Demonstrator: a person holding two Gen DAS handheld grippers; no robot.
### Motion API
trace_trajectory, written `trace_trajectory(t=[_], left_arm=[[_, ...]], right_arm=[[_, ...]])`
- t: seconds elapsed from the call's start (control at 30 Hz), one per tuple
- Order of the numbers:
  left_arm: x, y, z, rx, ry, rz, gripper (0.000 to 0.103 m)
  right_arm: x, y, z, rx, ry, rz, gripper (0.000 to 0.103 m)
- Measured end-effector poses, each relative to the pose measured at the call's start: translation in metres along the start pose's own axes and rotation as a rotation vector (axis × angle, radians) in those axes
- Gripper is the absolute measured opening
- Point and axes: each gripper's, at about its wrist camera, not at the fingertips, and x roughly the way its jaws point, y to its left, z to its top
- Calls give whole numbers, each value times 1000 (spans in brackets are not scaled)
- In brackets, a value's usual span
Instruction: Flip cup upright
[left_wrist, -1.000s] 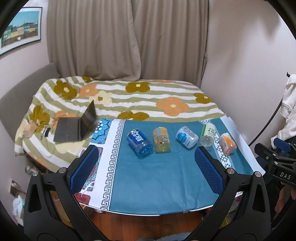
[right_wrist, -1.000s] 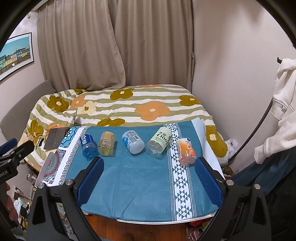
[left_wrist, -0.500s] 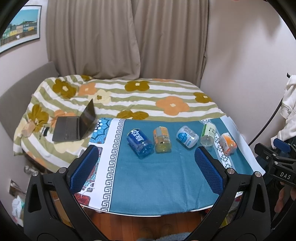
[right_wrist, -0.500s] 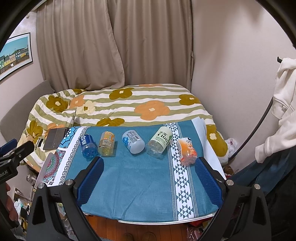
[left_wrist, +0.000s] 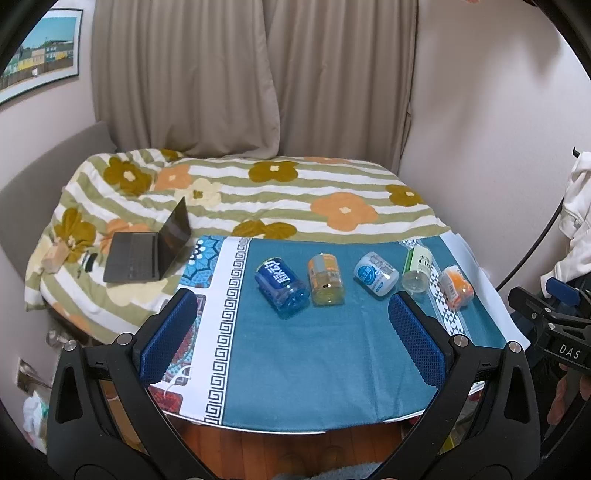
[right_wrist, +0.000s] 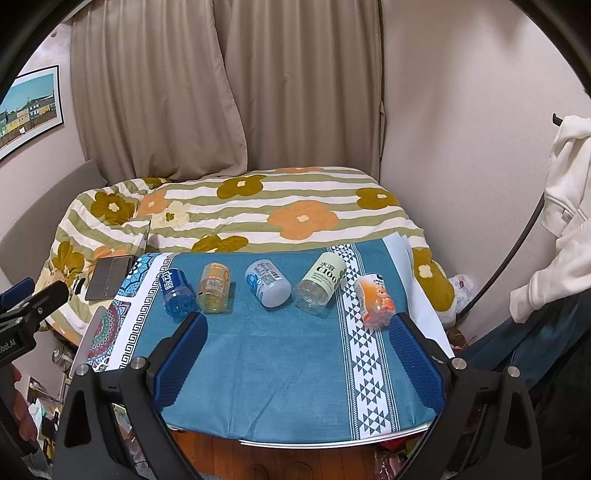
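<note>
Several cups made from cut bottles lie on their sides in a row on the teal cloth of the table (left_wrist: 317, 369): a blue one (left_wrist: 282, 286) (right_wrist: 176, 291), a yellow-orange one (left_wrist: 325, 280) (right_wrist: 215, 288), a white-blue one (left_wrist: 376, 273) (right_wrist: 266, 282), a clear green-labelled one (left_wrist: 416, 268) (right_wrist: 320, 284) and an orange one (left_wrist: 455, 286) (right_wrist: 375, 299). My left gripper (left_wrist: 291, 332) is open and empty, above the near part of the table. My right gripper (right_wrist: 299, 350) is open and empty, likewise short of the row.
A bed with a flowered striped cover (left_wrist: 258, 192) stands behind the table, with an open laptop (left_wrist: 147, 247) on its left side. Curtains (right_wrist: 229, 88) hang at the back. A white garment (right_wrist: 565, 206) hangs at the right. Wooden floor (right_wrist: 295, 458) shows below the table edge.
Both views have shifted very slightly. The cups have not moved and both grippers stay open.
</note>
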Motion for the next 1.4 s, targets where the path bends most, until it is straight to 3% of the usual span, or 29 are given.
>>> trace_trajectory(t=[0.63,0.87,1.13,1.4], left_arm=[[8,26,12,23,15,-33,103],[31,40,20,37,64,-54,103],[74,48,31,0,139,-32,103],[136,42,40,-56,246,38,103]], right_arm=[[7,7,6,12,-15,-4,98],[22,18,8,8,-16,-12,98],[68,15,31,-45,41,22,98],[148,9,58,-159,151,121,98]])
